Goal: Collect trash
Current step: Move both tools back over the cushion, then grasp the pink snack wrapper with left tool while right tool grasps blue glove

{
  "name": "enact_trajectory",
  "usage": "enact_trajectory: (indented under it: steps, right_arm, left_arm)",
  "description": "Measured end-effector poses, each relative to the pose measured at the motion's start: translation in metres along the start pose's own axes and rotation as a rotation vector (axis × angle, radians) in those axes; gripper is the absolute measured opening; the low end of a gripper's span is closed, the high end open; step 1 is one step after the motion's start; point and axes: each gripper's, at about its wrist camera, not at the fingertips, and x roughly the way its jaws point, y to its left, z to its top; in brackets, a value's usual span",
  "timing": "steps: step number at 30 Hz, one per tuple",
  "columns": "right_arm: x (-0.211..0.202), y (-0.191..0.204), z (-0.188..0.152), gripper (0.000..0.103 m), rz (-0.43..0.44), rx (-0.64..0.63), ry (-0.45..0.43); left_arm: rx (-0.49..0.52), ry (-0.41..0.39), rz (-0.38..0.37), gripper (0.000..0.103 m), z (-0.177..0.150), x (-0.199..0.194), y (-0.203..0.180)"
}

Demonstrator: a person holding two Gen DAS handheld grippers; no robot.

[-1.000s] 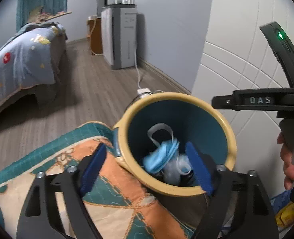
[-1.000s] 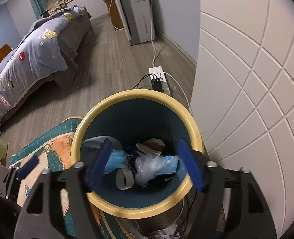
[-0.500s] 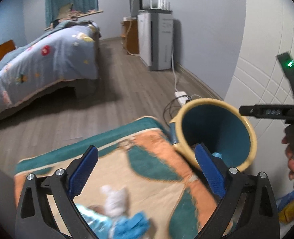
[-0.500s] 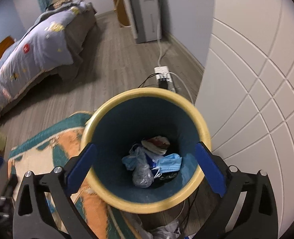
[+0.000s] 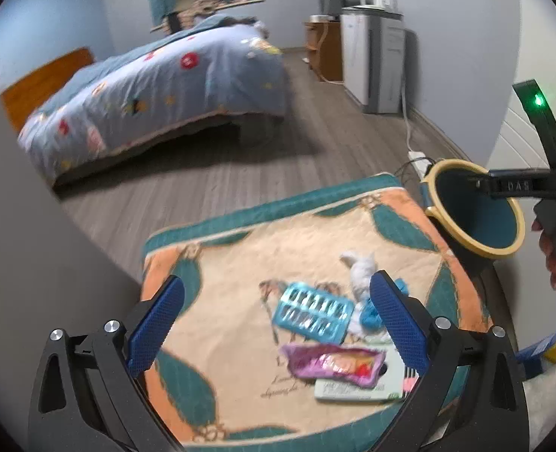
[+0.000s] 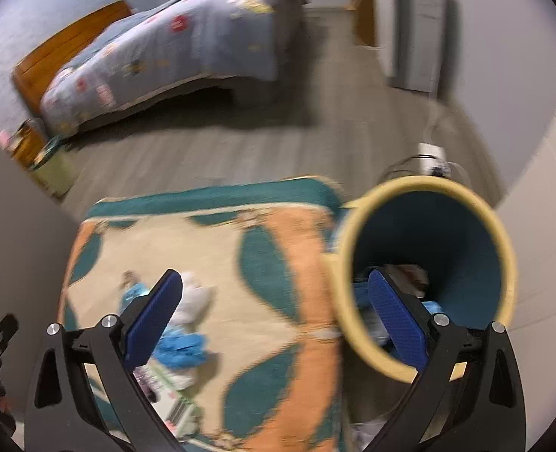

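We see remaining trash pile (image 5: 330,335) on patterned mat (image 5: 240,263), between left tool (image 5: 278,324) fingers toward 3 o'clock side; blister pack (image 5: 312,314) long axis runs 10 to 4 o'clock. Bin (image 5: 474,207) at 2 o'clock. Left tool nearer. Right tool (image 6: 274,312) straddles bin (image 6: 428,271) rim. Both tools fully spread, nothing held.

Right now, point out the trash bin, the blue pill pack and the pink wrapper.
trash bin (image 5: 438,173): left wrist view, far yellow rim.
blue pill pack (image 5: 312,312): left wrist view, middle of the blister sheet.
pink wrapper (image 5: 334,365): left wrist view, centre of the wrapper.
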Motion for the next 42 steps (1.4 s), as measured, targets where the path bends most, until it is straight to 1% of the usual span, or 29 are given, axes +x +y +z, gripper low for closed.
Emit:
enact_trajectory:
  steps: [2,4,6,8,10,11,12,14,16,19,22,23,25,27,28,29,30,32,33,35,36,37,38,39,40,41,42]
  right_arm:
    - [0.005,0.017,-0.003,0.097,-0.012,-0.075,0.012]
    - [0.011,0.025,-0.007,0.097,-0.031,-0.147,0.028]
    - [0.012,0.028,-0.012,0.097,-0.056,-0.187,0.035]
    - [0.016,0.029,-0.015,0.097,-0.047,-0.181,0.052]
    - [0.024,0.029,-0.021,0.097,-0.037,-0.163,0.087]
    - [0.029,0.029,-0.024,0.097,-0.048,-0.155,0.111]
    - [0.035,0.029,-0.027,0.097,-0.064,-0.143,0.134]
    - [0.044,0.027,-0.032,0.097,-0.076,-0.112,0.171]
    - [0.053,0.028,-0.037,0.097,-0.066,-0.087,0.202]
    - [0.064,0.033,-0.041,0.097,-0.051,-0.073,0.241]
    - [0.075,0.036,-0.043,0.097,-0.020,-0.029,0.284]
    - [0.079,0.037,-0.043,0.097,-0.010,-0.014,0.294]
    - [0.084,0.041,-0.045,0.096,0.003,0.002,0.309]
    - [0.088,0.048,-0.048,0.096,0.000,-0.014,0.321]
    - [0.092,0.052,-0.051,0.095,-0.002,-0.029,0.330]
    - [0.095,0.054,-0.053,0.090,0.001,-0.037,0.339]
    - [0.098,0.055,-0.055,0.087,0.010,-0.034,0.352]
    - [0.104,0.053,-0.060,0.077,0.057,0.005,0.383]
    - [0.107,0.053,-0.063,0.074,0.082,0.028,0.397]
    - [0.113,0.053,-0.067,0.070,0.106,0.044,0.414]
    - [0.116,0.054,-0.068,0.064,0.114,0.045,0.421]
    - [0.118,0.054,-0.070,0.059,0.122,0.046,0.427]
    - [0.119,0.054,-0.070,0.049,0.146,0.058,0.433]
    - [0.119,0.053,-0.070,0.043,0.174,0.074,0.437]
    - [0.118,0.053,-0.069,0.043,0.189,0.085,0.436]
    - [0.116,0.054,-0.066,0.038,0.187,0.080,0.431]
    - [0.114,0.055,-0.065,0.030,0.182,0.067,0.424]
  left_arm:
    - [-0.025,0.015,-0.005,0.098,-0.012,0.002,0.007]
    - [-0.024,0.056,-0.004,0.098,-0.024,0.011,0.012]
    - [-0.014,0.098,-0.013,0.098,-0.031,0.022,0.012]
    - [-0.001,0.116,-0.030,0.098,-0.037,0.030,0.010]
    - [0.019,0.153,-0.058,0.098,-0.043,0.045,0.005]
    - [0.029,0.171,-0.069,0.098,-0.045,0.051,0.002]
    - [0.045,0.209,-0.089,0.098,-0.050,0.063,-0.002]
    - [0.081,0.244,-0.090,0.098,-0.056,0.077,-0.008]
    - [0.138,0.270,-0.100,0.098,-0.064,0.089,-0.016]
    - [0.189,0.310,-0.121,0.098,-0.074,0.101,-0.024]
    - [0.222,0.333,-0.132,0.098,-0.080,0.108,-0.025]
    - [0.213,0.341,-0.144,0.098,-0.081,0.110,-0.023]
    - [0.141,0.357,-0.198,0.098,-0.081,0.113,-0.015]
    - [0.078,0.360,-0.247,0.098,-0.079,0.113,-0.010]
    - [0.067,0.357,-0.262,0.098,-0.079,0.113,-0.010]
    - [0.068,0.355,-0.263,0.097,-0.079,0.113,-0.011]
    - [0.072,0.354,-0.260,0.096,-0.079,0.114,-0.012]
    - [0.057,0.368,-0.268,0.093,-0.080,0.117,-0.013]
    - [0.045,0.372,-0.276,0.091,-0.080,0.118,-0.013]
    - [0.045,0.382,-0.286,0.079,-0.080,0.121,-0.015]
    - [0.053,0.387,-0.287,0.078,-0.079,0.122,-0.017]
    - [0.059,0.390,-0.284,0.073,-0.080,0.122,-0.018]
    - [0.063,0.394,-0.282,0.064,-0.080,0.123,-0.019]
    - [0.064,0.403,-0.283,0.059,-0.080,0.124,-0.019]
    - [0.059,0.412,-0.292,0.049,-0.080,0.125,-0.019]
    - [0.057,0.416,-0.293,0.042,-0.080,0.125,-0.019]
    - [0.063,0.416,-0.287,0.038,-0.080,0.125,-0.019]
